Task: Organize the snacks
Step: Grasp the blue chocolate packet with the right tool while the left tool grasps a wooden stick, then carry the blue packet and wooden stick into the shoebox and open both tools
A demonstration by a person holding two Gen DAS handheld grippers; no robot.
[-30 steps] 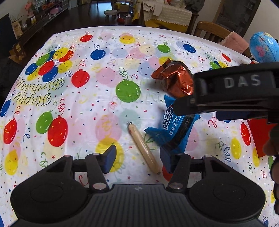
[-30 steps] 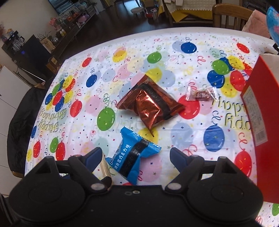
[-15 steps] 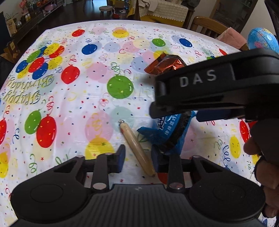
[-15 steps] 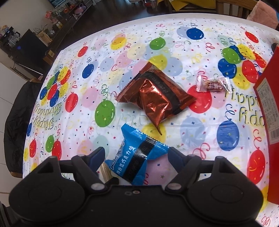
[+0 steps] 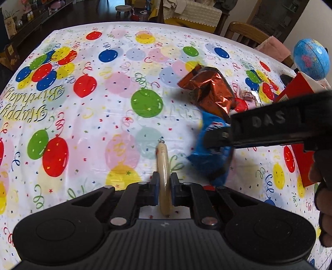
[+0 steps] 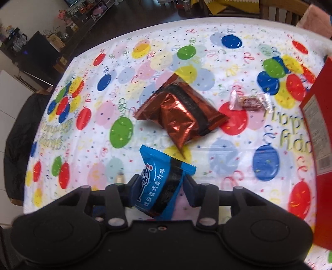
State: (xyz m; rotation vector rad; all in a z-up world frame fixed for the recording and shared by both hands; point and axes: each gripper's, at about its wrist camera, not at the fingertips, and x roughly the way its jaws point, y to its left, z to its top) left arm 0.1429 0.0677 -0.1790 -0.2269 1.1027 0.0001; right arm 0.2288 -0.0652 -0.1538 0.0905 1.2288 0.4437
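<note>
Left gripper (image 5: 164,188) angled down, clamping sausage stick (image 5: 163,166); right gripper (image 6: 159,187) pinching blue packet (image 6: 164,182).

A family dining room at home: the worktop (image 5: 87,124) wears a "Happy Birthday" balloon cloth (image 6: 207,62), with wooden chairs (image 5: 247,33) drawn up at its far edge (one with a pink cushion (image 5: 274,45)). Beyond, dark floorboards, a small stool (image 5: 123,9), a low sideboard (image 6: 41,47) crowded with ornaments, and a globe (image 5: 311,59).
</note>
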